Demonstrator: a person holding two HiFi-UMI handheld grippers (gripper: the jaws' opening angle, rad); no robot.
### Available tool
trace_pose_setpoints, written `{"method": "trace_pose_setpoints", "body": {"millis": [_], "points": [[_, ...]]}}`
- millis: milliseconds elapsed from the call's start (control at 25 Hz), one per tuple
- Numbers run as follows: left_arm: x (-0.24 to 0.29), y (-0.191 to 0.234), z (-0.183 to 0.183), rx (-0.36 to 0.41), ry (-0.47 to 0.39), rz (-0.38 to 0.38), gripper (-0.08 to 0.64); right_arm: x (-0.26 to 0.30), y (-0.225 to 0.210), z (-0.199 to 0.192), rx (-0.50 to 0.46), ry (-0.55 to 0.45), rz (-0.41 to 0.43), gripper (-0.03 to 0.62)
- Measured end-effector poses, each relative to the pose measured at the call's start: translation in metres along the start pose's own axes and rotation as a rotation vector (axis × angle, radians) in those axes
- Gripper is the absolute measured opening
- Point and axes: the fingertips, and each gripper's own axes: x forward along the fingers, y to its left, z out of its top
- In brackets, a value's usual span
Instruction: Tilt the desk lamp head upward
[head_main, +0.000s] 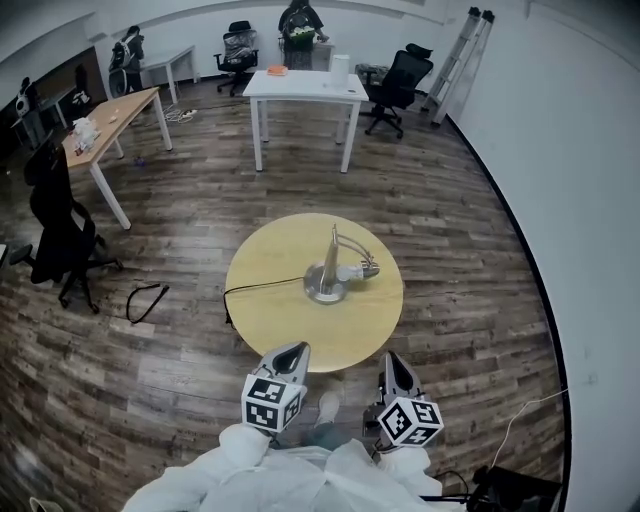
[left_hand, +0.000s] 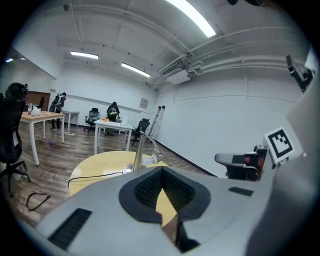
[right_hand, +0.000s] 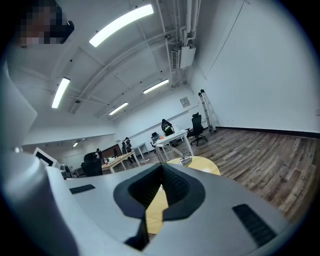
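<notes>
A silver desk lamp (head_main: 331, 268) stands on a round yellow table (head_main: 270, 320), its base near the middle and its head (head_main: 360, 271) hanging low to the right. A black cord (head_main: 262, 286) runs off the table's left edge. My left gripper (head_main: 292, 352) sits at the table's near edge, shut and holding nothing. My right gripper (head_main: 393, 364) is beside it on the right, also shut and holding nothing. In the left gripper view the lamp (left_hand: 140, 152) rises beyond the closed jaws, with the table (left_hand: 100, 165) under it. The right gripper view shows the lamp (right_hand: 181, 159) small and far ahead.
A white desk (head_main: 305, 90) and black office chairs (head_main: 398, 85) stand at the back. A wooden desk (head_main: 108, 122) and a black chair (head_main: 62, 235) are at the left. A dark strap (head_main: 145, 300) lies on the wooden floor. A white wall (head_main: 570, 180) curves along the right.
</notes>
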Motion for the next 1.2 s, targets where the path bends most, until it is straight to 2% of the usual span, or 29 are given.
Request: {"method": "trace_pose_setpoints", "body": {"millis": [160,480,640,1000,1080,1200], "points": [[0.038,0.003,0.019,0.001,0.005,0.009,0.0,0.035,-0.023,0.022,-0.012,0.01,0.018,0.008],[0.113,0.03,0.052,-0.033,0.001,0.058,0.0,0.109,-0.068,0.067,-0.034,0.001,0.106,0.008],[0.151,0.048,0.066,-0.047,-0.004,0.091,0.0,0.147,-0.095,0.088,-0.063,0.009,0.113,0.008],[0.203,0.074,0.072,-0.057,0.031,0.159,0.0,0.223,-0.144,0.106,-0.076,0.047,0.13,0.008],[0.211,0.08,0.069,-0.06,0.051,0.162,0.0,0.235,-0.144,0.104,-0.065,0.051,0.164,0.008],[0.224,0.091,0.067,-0.046,0.058,0.163,0.0,0.248,-0.139,0.105,-0.055,0.061,0.28,0.008]]}}
